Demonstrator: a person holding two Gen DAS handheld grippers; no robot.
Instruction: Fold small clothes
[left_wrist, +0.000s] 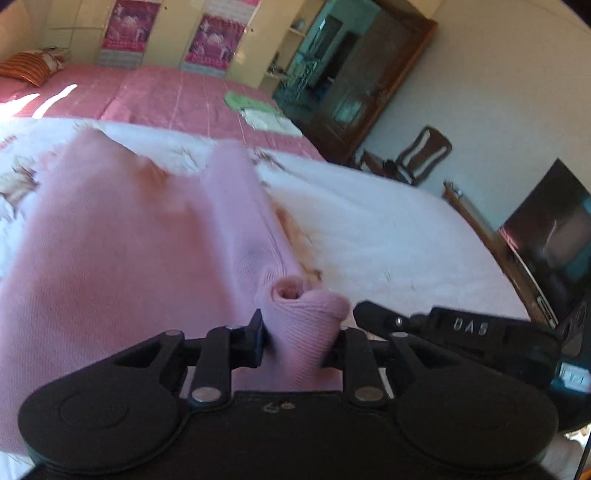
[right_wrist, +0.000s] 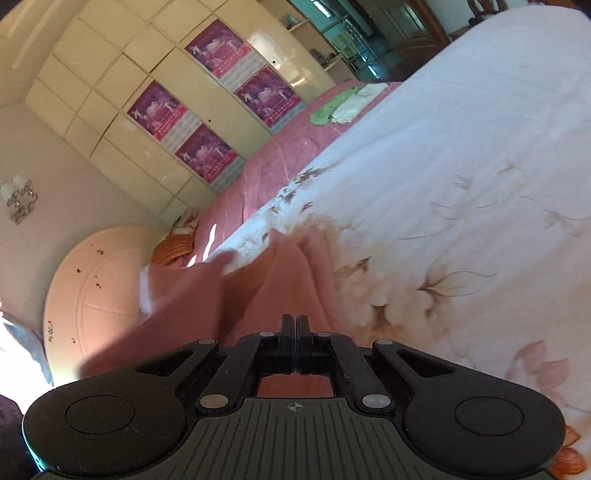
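Note:
A pink knit garment (left_wrist: 122, 236) lies spread over the white floral bedspread (left_wrist: 388, 229). My left gripper (left_wrist: 299, 339) is shut on a bunched ribbed edge of the garment, which bulges between the fingers. The right gripper's black body (left_wrist: 461, 328) shows just to its right. In the right wrist view my right gripper (right_wrist: 295, 328) has its fingers pressed together on the pink garment (right_wrist: 273, 280), which trails away toward the headboard. The pinched edge itself is hidden by the fingers.
A pink quilt (left_wrist: 177, 92) covers the far part of the bed, with folded green and white clothes (left_wrist: 258, 110) on it. An orange striped pillow (left_wrist: 29, 66) lies by the headboard. A wardrobe (right_wrist: 155, 96), a wooden cabinet (left_wrist: 373, 74) and a TV (left_wrist: 554, 236) stand around.

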